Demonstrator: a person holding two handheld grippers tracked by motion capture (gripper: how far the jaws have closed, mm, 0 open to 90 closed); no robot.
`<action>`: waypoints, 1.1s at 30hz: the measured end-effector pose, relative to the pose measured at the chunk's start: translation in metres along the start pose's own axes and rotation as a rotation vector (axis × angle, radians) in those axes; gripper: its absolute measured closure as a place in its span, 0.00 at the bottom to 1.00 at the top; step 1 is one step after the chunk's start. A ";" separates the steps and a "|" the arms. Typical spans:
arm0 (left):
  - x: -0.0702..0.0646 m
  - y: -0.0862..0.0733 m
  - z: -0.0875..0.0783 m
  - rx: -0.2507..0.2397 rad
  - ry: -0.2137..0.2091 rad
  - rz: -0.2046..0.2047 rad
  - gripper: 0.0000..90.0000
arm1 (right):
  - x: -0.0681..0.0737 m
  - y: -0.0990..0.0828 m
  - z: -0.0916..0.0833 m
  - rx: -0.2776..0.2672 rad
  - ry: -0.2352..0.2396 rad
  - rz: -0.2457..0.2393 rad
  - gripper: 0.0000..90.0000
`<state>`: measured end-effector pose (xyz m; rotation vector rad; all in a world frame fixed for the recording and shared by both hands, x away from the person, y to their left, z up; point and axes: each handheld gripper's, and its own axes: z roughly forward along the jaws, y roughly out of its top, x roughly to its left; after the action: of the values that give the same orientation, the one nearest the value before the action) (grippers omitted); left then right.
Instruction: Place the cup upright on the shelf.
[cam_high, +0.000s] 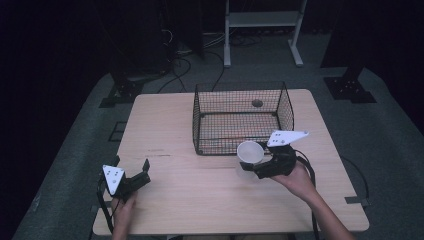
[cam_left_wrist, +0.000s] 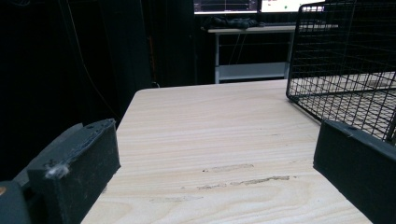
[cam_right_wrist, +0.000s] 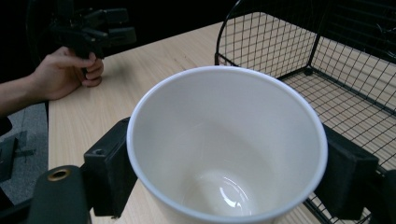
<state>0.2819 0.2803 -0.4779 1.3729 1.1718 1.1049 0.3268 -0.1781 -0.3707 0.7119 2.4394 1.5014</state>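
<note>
The right hand-held gripper (cam_right_wrist: 224, 186) pinches the light, thin-walled white paper cup (cam_right_wrist: 227, 144) across its sides; squeezing harder would crush it. The left hand-held gripper (cam_high: 131, 172), at the table's (cam_high: 190, 200) 8 o'clock, stands spread.

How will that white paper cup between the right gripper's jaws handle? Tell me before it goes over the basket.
The white paper cup looks thin-walled and empty, so probably light and easily crushed. The right gripper clamps its smooth, tapered sides, so it may slip. Wide-mouthed and narrow-based, it could tip if nudged.

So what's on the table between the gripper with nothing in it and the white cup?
Nothing: in the high view only bare wooden table lies between the left gripper and the white cup held by the right gripper.
</note>
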 end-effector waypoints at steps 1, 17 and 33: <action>0.000 0.000 0.000 0.000 0.000 0.001 0.00 | -0.002 0.005 -0.002 -0.006 0.000 0.000 0.21; -0.001 0.000 0.000 0.001 -0.001 0.006 0.00 | -0.014 0.034 -0.005 -0.021 0.019 -0.013 0.21; -0.001 0.000 0.000 -0.003 -0.003 0.010 0.00 | -0.042 0.060 0.005 -0.019 0.023 0.013 0.21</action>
<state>0.2817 0.2791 -0.4780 1.3790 1.1611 1.1111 0.3836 -0.1722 -0.3240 0.7114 2.4383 1.5443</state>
